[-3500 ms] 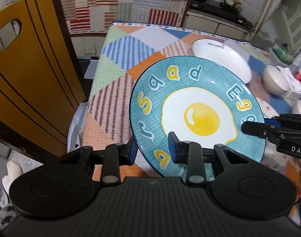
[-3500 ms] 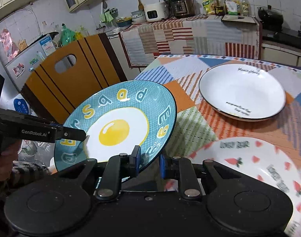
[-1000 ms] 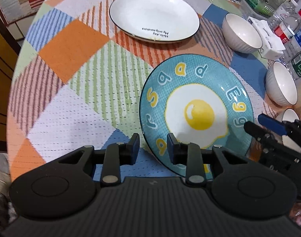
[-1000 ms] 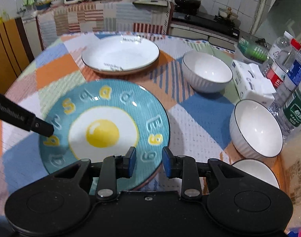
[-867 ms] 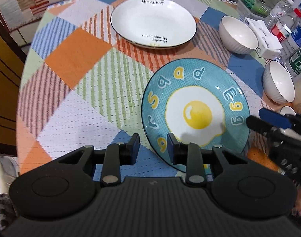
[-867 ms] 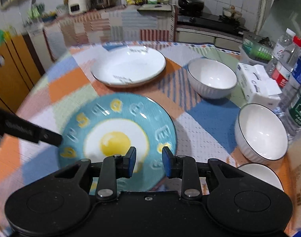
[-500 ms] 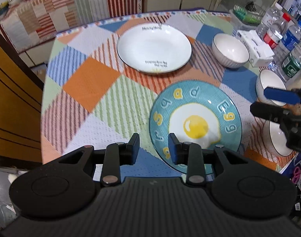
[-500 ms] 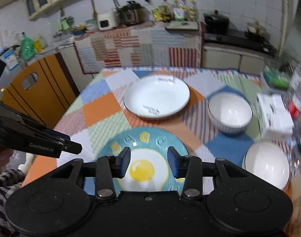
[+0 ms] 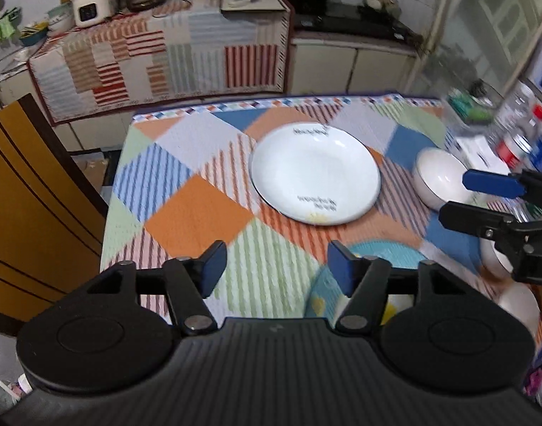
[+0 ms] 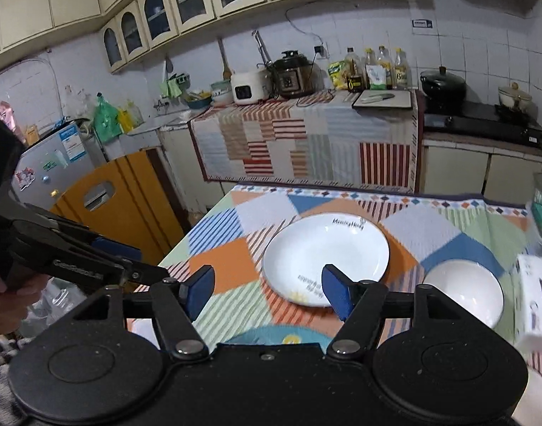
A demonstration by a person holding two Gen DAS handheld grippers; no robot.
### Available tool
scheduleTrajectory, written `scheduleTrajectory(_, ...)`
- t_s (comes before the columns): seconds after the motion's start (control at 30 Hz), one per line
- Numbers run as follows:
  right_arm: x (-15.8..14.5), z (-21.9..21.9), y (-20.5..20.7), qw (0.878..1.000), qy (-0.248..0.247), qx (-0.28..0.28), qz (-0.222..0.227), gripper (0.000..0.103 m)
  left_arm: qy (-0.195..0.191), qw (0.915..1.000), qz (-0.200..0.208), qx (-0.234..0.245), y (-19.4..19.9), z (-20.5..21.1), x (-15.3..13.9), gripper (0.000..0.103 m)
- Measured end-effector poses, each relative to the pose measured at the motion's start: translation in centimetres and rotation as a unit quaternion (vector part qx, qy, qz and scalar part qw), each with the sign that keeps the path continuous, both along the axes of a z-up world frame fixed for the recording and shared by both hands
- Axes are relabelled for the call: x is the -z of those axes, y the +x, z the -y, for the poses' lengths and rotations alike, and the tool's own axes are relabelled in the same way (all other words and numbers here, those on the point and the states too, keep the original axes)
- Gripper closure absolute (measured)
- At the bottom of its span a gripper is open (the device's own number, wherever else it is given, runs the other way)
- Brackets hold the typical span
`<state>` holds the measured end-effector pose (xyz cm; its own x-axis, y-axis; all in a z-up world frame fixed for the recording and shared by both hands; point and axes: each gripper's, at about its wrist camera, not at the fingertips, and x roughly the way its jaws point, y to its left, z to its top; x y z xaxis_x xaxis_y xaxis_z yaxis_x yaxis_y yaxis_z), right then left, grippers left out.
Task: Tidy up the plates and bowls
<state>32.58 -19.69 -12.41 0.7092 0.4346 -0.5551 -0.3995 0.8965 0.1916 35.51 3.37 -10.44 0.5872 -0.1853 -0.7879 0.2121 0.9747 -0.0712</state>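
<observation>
While both grippers hang above the patchwork tablecloth [image 9: 200, 209] with fingers spread and empty, the blue egg plate [image 9: 384, 252] lies flat just below the left gripper [image 9: 276, 266]. Beyond the right gripper [image 10: 267, 289], farther off, sits the white plate [image 10: 324, 248], a white bowl [image 10: 462, 291] at its right.

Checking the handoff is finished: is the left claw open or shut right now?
Open. The left claw has its blue pads spread wide apart with only tablecloth between them; the blue egg plate lies free on the cloth.

Both grippers hang in the air, level with each other. The left gripper [image 9: 277, 266] has its jaws spread wide, holding nothing; the right gripper [image 10: 267, 293] likewise, empty.
</observation>
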Motion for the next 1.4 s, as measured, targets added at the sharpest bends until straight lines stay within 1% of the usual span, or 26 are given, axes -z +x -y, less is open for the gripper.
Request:
scheduleTrajectory(0.07, 1.1, 0.0, 1.4, 1.0, 0.0, 0.003, 0.001, 0.032, -0.007, 0.9999, 0.008, -0.013, 1.0, -0.2, 0.7, 0.035)
scheduleTrajectory(0.13, 2.1, 0.0, 3.0, 1.0, 0.003, 0.015, -0.02, 0.032, -0.015, 0.9993, 0.016, -0.031, 2.3, -0.4, 1.9, 0.019)
scheduleTrajectory(0.17, 2.9, 0.1, 3.8, 0.999, 0.007, 0.026, -0.038, 0.031, -0.013, 0.999, 0.015, -0.039, 2.9, -0.4, 2.5, 0.006)
scheduleTrajectory(0.3, 6.1, 0.7, 7.0, 0.992, 0.017, 0.077, -0.102, 0.032, -0.003, 0.9974, 0.019, -0.069, 5.2, -0.4, 5.1, 0.006)
scheduleTrajectory(0.4, 8.6, 1.4, 9.0, 0.981, 0.057, 0.112, -0.151, 0.032, -0.001, 0.9981, 0.009, -0.061, 7.3, -0.3, 7.3, 0.006)
scheduleTrajectory(0.47, 10.2, 1.4, 10.0, 0.974, 0.062, 0.13, -0.174, 0.032, -0.002, 0.9983, 0.014, -0.056, 8.3, -0.2, 8.4, 0.006)
scheduleTrajectory(0.53, 11.8, 1.2, 10.7, 0.968, 0.075, 0.152, -0.185, 0.035, -0.023, 0.9977, 0.014, -0.062, 9.4, -0.2, 9.5, 0.008)
scheduleTrajectory(0.63, 13.8, 1.5, 11.4, 0.957, 0.105, 0.193, -0.188, 0.039, -0.072, 0.9939, -0.009, -0.083, 11.2, -0.4, 11.4, 0.011)
scheduleTrajectory(0.67, 14.3, 1.6, 11.6, 0.954, 0.113, 0.207, -0.187, 0.04, -0.08, 0.9926, -0.014, -0.09, 11.7, -0.3, 12.0, 0.015)
scheduleTrajectory(0.7, 14.7, 1.6, 11.9, 0.95, 0.122, 0.217, -0.187, 0.043, -0.083, 0.9918, -0.017, -0.096, 12.1, -0.2, 12.5, 0.019)
scheduleTrajectory(0.73, 15.2, 1.8, 12.0, 0.947, 0.132, 0.227, -0.185, 0.046, -0.085, 0.9909, -0.024, -0.101, 12.5, -0.2, 13.2, 0.019)
scheduleTrajectory(0.77, 15.5, 1.9, 12.2, 0.944, 0.14, 0.234, -0.185, 0.047, -0.089, 0.9901, -0.029, -0.105, 12.7, -0.2, 13.7, 0.022)
scheduleTrajectory(0.8, 15.7, 2.0, 12.2, 0.942, 0.147, 0.237, -0.184, 0.048, -0.094, 0.9891, -0.031, -0.108, 12.9, -0.3, 14.2, 0.027)
scheduleTrajectory(0.83, 15.9, 1.9, 12.3, 0.942, 0.149, 0.237, -0.184, 0.05, -0.1, 0.9883, -0.035, -0.109, 13.1, -0.4, 14.6, 0.029)
scheduleTrajectory(0.9, 16.2, 1.7, 12.5, 0.944, 0.146, 0.239, -0.174, 0.052, -0.108, 0.9871, -0.044, -0.109, 13.4, -0.8, 15.2, 0.039)
scheduleTrajectory(0.93, 16.2, 1.7, 12.6, 0.946, 0.141, 0.239, -0.169, 0.052, -0.112, 0.9868, -0.047, -0.107, 13.4, -0.9, 15.5, 0.042)
scheduleTrajectory(0.97, 16.2, 1.6, 12.7, 0.947, 0.137, 0.239, -0.166, 0.052, -0.113, 0.9867, -0.052, -0.104, 13.5, -1.0, 15.8, 0.046)
scheduleTrajectory(1.03, 16.2, 1.6, 13.0, 0.948, 0.133, 0.24, -0.16, 0.054, -0.116, 0.9872, -0.058, -0.093, 13.6, -1.1, 16.1, 0.048)
scheduleTrajectory(1.13, 16.3, 1.8, 13.1, 0.948, 0.136, 0.244, -0.156, 0.056, -0.106, 0.9898, -0.051, -0.082, 13.5, -0.6, 15.9, 0.051)
scheduleTrajectory(1.17, 16.3, 1.8, 13.1, 0.948, 0.133, 0.247, -0.153, 0.058, -0.111, 0.989, -0.054, -0.081, 13.6, -0.6, 16.0, 0.054)
scheduleTrajectory(1.2, 16.4, 1.8, 13.0, 0.948, 0.122, 0.256, -0.148, 0.071, -0.124, 0.9872, -0.058, -0.083, 13.7, -0.7, 16.2, 0.063)
scheduleTrajectory(1.23, 16.5, 1.9, 13.1, 0.947, 0.109, 0.266, -0.143, 0.086, -0.14, 0.9846, -0.063, -0.082, 13.7, -0.8, 16.3, 0.068)
scheduleTrajectory(1.3, 16.7, 2.7, 13.1, 0.944, 0.132, 0.265, -0.15, 0.088, -0.166, 0.9796, -0.073, -0.086, 13.9, -0.9, 16.4, 0.084)
scheduleTrajectory(1.33, 16.8, 3.0, 13.1, 0.942, 0.14, 0.264, -0.153, 0.088, -0.175, 0.9779, -0.077, -0.085, 13.9, -0.8, 16.4, 0.09)
scheduleTrajectory(1.37, 16.8, 3.0, 13.2, 0.944, 0.137, 0.26, -0.153, 0.088, -0.173, 0.9782, -0.079, -0.084, 14.0, -0.5, 16.3, 0.092)
scheduleTrajectory(1.4, 16.7, 2.9, 13.2, 0.946, 0.13, 0.254, -0.154, 0.088, -0.156, 0.9811, -0.079, -0.082, 14.0, 0.0, 16.1, 0.093)
